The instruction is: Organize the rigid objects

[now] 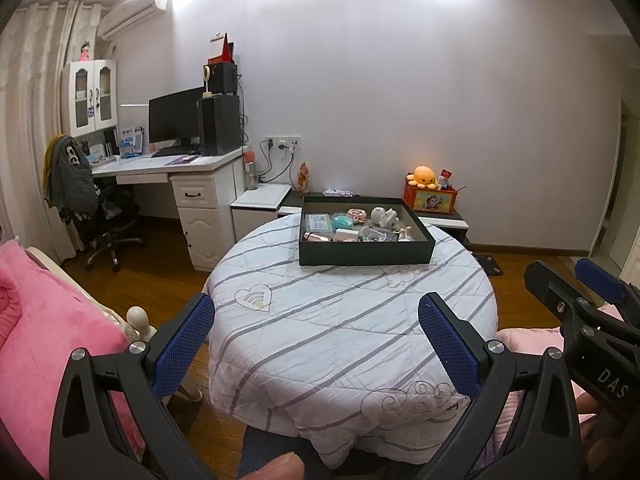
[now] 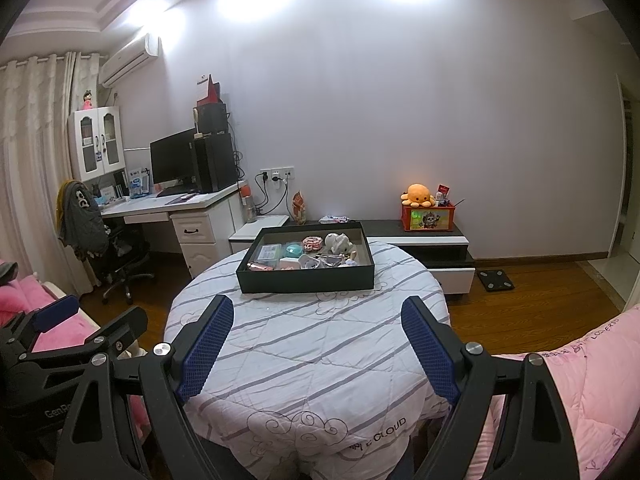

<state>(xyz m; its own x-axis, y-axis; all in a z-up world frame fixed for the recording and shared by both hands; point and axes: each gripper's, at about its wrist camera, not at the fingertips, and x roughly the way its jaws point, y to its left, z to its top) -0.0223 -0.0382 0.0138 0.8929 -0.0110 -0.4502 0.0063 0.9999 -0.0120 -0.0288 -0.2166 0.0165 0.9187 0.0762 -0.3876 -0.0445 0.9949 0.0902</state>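
Note:
A dark open box (image 1: pixel 366 250) (image 2: pixel 306 280) sits at the far side of a round table (image 1: pixel 340 332) (image 2: pixel 304 344) covered with a striped white quilt. It holds several small items: a clear case (image 1: pixel 318 223), a teal round object (image 1: pixel 343 222), a white figurine (image 1: pixel 384 216) (image 2: pixel 338 242), a pink ring (image 2: pixel 312 242). My left gripper (image 1: pixel 316 320) is open and empty over the table's near edge. My right gripper (image 2: pixel 318 320) is open and empty, also short of the box. Each gripper shows at the side of the other's view.
A white desk (image 1: pixel 172 168) with monitor and a chair (image 1: pixel 92 208) stand left. A low cabinet (image 2: pixel 424 244) behind the table bears a red box with an orange plush (image 2: pixel 418 196). Pink bedding lies left (image 1: pixel 44 320) and right (image 2: pixel 568 392). A scale (image 2: pixel 495 280) lies on the wooden floor.

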